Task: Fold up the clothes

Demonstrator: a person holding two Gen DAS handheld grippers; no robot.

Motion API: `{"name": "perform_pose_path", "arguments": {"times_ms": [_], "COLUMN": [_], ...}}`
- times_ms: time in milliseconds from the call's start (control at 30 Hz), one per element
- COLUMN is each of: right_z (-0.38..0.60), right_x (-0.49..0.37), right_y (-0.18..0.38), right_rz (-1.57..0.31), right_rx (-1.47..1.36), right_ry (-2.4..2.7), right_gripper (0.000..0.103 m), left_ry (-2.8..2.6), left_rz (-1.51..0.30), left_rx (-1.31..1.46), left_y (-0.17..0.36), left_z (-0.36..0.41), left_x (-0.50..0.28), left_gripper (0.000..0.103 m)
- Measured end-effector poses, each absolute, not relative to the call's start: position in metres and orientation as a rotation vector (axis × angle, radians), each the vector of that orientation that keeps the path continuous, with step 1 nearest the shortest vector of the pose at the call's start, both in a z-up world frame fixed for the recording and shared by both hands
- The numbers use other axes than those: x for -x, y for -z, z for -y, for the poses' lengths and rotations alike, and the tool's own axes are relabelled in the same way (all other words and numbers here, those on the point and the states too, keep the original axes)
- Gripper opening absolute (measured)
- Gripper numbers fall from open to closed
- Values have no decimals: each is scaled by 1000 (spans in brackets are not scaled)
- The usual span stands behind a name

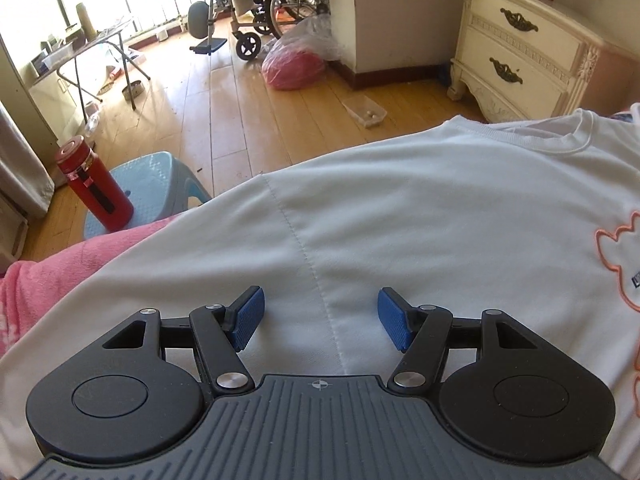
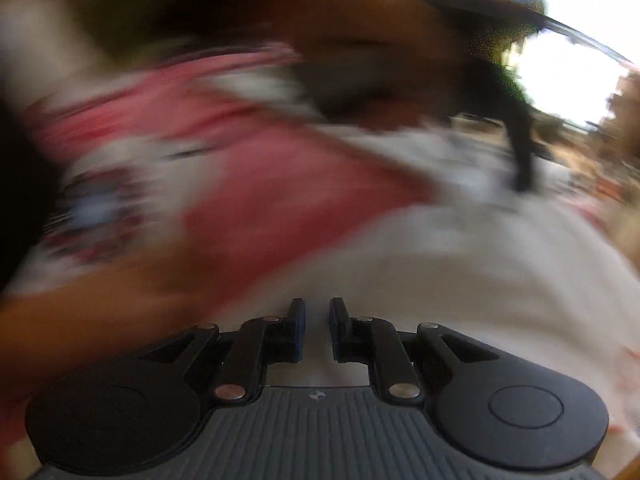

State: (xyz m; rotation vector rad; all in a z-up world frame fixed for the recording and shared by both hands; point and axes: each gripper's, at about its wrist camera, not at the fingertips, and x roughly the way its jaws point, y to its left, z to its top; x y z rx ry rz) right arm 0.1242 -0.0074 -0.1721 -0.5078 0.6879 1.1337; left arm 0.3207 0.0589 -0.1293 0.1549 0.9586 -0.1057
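A white T-shirt lies spread flat on a pink blanket, collar at the far right, an orange print at the right edge. My left gripper hovers low over the shirt, open, its blue pads on either side of the sleeve seam. The right wrist view is heavily motion-blurred. There my right gripper has its jaws nearly together, with pale cloth of the T-shirt in the narrow gap. Red-pink bedding lies beyond.
Past the bed edge is a wooden floor with a blue stool, a red bottle, a pink bag, a wheelchair and a cream nightstand. A dark blurred shape hangs over the bed in the right wrist view.
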Motion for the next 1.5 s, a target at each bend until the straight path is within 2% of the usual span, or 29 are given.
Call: {"name": "perform_pose_path", "arguments": {"times_ms": [133,233,333,467,600,667,933,1167,1233,1500], "right_z": [9,41,75,79,70,74,121,104,105,137], "right_x": [-113,-153,-177,-133,-92,-84,-182,-80,-73,-224], "right_y": [163,159,169,175,165,160,155,159,154,148], "right_rz": [-683,-723,-756,-694,-844,-854,-744,-890,-862,-634], "right_rx": [490,426,489,637,556,554,633,600,631,714], "right_ry": [-1162,-921,-734,-901,-1223,-1307,-759,-1268,-1317,-724], "right_gripper": [14,15,16,16,15,15,17,16,16,17], "left_ry": [116,138,164,175,182,187,188,183,177,152], "left_rz": [-943,-926,-928,-919,-909,-902,-876,-871,-872,-876], "left_rx": [-166,-152,-136,-121,-114,-114,-143,-148,-146,-153], "left_y": [127,126,131,136,136,135,139,138,138,137], "left_z": [-59,-60,-60,-62,-62,-61,-58,-58,-57,-53], "left_x": [-320,-320,-321,-324,-331,-334,-335,-335,-336,-337], "left_gripper": [63,63,63,65,65,65,67,70,70,70]}}
